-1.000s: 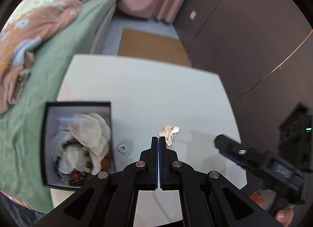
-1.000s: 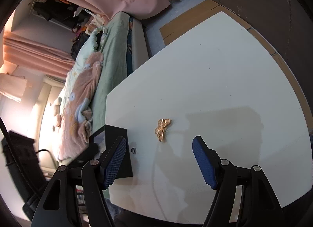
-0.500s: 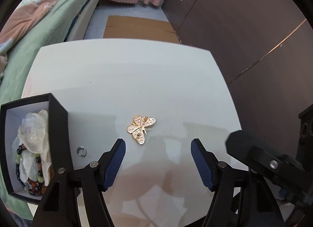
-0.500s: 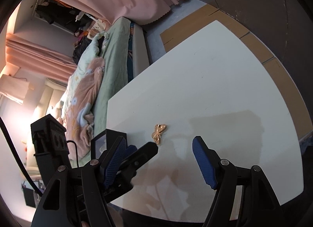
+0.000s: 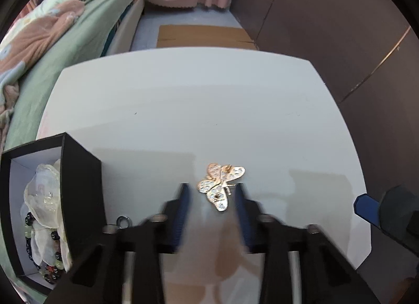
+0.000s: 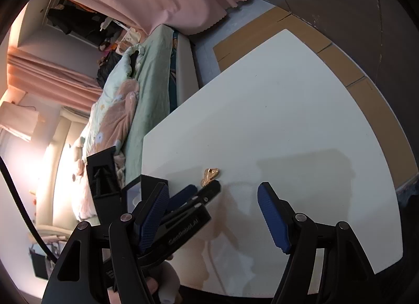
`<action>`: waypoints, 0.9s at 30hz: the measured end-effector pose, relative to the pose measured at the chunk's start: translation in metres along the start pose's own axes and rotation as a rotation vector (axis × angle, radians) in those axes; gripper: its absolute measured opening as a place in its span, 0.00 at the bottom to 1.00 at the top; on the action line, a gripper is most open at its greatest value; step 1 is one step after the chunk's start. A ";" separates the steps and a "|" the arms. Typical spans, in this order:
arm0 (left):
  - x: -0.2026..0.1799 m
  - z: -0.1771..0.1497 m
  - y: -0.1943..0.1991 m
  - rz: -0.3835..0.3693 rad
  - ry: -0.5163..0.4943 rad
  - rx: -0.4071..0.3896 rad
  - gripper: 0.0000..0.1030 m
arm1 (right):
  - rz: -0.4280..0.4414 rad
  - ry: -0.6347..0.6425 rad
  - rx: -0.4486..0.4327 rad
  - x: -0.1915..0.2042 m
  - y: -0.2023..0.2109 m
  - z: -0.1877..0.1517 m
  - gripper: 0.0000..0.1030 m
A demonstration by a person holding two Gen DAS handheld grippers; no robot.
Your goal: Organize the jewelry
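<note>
Two pieces lie loose on the white table point(image 5: 209, 110): a small ring point(image 5: 123, 220) beside the black box point(image 5: 78, 173), then the gold butterfly brooch point(image 5: 221, 184), its long axis diagonal, between the left gripper's point(image 5: 210, 194) spread fingers. Next, I judge, closing squarely on it. Right gripper point(image 6: 212, 207) hangs open, empty.

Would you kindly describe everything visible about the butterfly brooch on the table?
The butterfly brooch looks like gold-toned metal with paler, sparkly inlaid wings, thin antennae and a slim body. It lies flat on the white table, tilted diagonally, between the open jaws of the left gripper, which flank it; contact cannot be told through the blur. From the right wrist view it shows small.
</note>
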State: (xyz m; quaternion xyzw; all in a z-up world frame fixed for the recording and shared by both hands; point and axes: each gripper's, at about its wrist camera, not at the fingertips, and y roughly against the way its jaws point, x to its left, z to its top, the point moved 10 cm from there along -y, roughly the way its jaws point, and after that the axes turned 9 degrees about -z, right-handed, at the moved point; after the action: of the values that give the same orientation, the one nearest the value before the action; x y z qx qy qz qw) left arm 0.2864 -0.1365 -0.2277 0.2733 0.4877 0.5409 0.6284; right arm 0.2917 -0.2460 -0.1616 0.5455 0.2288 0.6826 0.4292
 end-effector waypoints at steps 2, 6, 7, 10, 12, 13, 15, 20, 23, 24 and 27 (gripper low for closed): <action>0.003 0.001 0.003 -0.003 0.005 -0.006 0.12 | -0.002 0.003 0.004 0.000 -0.001 -0.001 0.69; 0.001 0.003 0.015 -0.014 0.000 -0.028 0.02 | -0.009 0.005 0.007 -0.001 -0.003 -0.002 0.69; 0.002 0.003 0.019 -0.020 0.002 -0.036 0.02 | -0.010 0.005 0.008 -0.001 -0.003 -0.003 0.69; 0.003 0.006 0.033 -0.032 0.008 -0.064 0.02 | -0.013 0.007 0.008 -0.001 -0.004 -0.003 0.69; 0.004 0.011 0.040 -0.033 0.017 -0.080 0.02 | -0.015 0.011 0.010 0.000 -0.004 -0.003 0.69; 0.004 0.013 0.042 -0.034 0.018 -0.087 0.02 | -0.015 0.012 0.011 -0.001 -0.004 -0.004 0.69; 0.004 0.015 0.043 -0.050 0.028 -0.085 0.02 | -0.017 0.013 0.013 0.000 -0.004 -0.005 0.69; 0.000 0.006 0.019 -0.089 0.081 0.034 0.03 | -0.017 0.013 0.011 0.001 -0.004 -0.005 0.69; -0.007 0.002 0.010 -0.095 0.070 0.062 0.03 | -0.018 0.007 0.011 0.001 -0.005 -0.005 0.69; -0.010 0.001 0.008 -0.096 0.062 0.068 0.04 | -0.018 0.006 0.012 0.000 -0.005 -0.005 0.69; -0.020 -0.001 0.002 -0.120 0.046 0.091 0.29 | -0.019 0.007 0.012 0.001 -0.005 -0.006 0.69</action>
State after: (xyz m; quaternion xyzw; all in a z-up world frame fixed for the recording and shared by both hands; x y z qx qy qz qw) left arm 0.2857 -0.1550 -0.2198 0.2594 0.5415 0.4855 0.6354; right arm 0.2881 -0.2420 -0.1667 0.5432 0.2395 0.6791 0.4317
